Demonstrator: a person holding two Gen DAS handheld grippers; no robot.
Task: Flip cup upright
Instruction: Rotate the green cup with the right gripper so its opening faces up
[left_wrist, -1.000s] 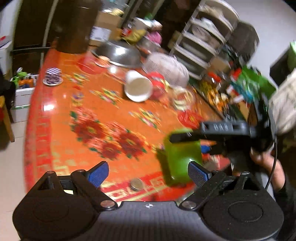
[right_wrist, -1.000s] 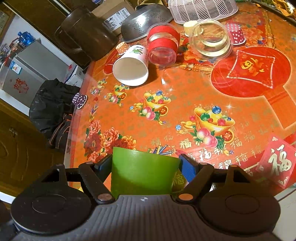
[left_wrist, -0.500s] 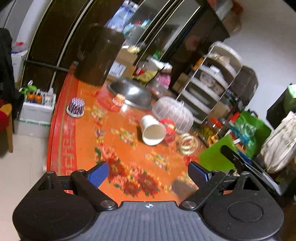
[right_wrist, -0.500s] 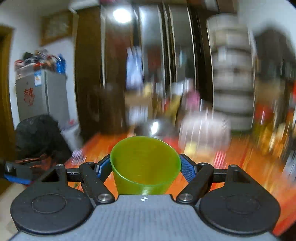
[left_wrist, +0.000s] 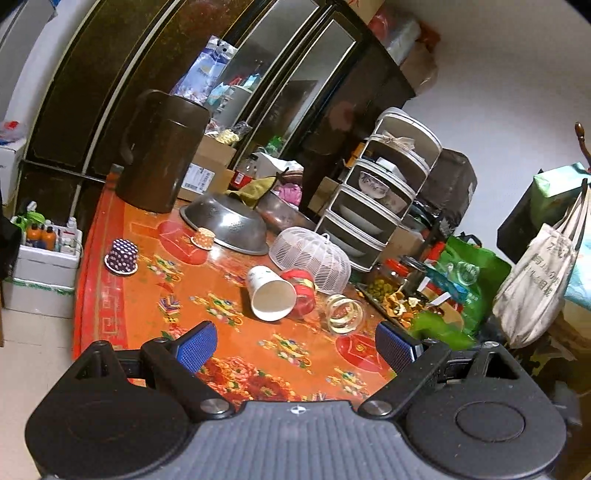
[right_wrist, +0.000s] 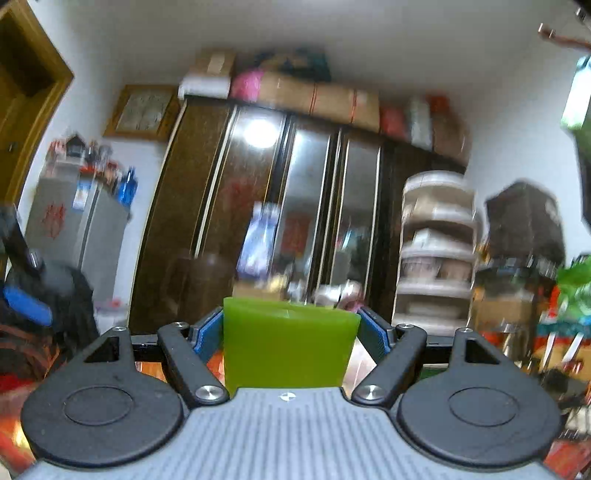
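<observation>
My right gripper is shut on a green cup, its blue pads pressed on both sides, held in the air and tilted up so the view faces the dark cabinets. The cup's rim is toward the camera's top edge; I cannot see its opening. In the left wrist view a bit of the green cup shows at the right, behind the right finger. My left gripper is open and empty above the red patterned table. A white paper cup lies on its side mid-table.
On the table stand a dark jug, a steel colander, a white mesh cover, a red-lidded jar, a glass jar on its side, and a spotted cup. A tiered rack stands behind.
My right gripper has tilted the green cup further up, so its open mouth no longer shows. My left gripper has drawn back and tilted up; the cabinets now fill more of its view.
</observation>
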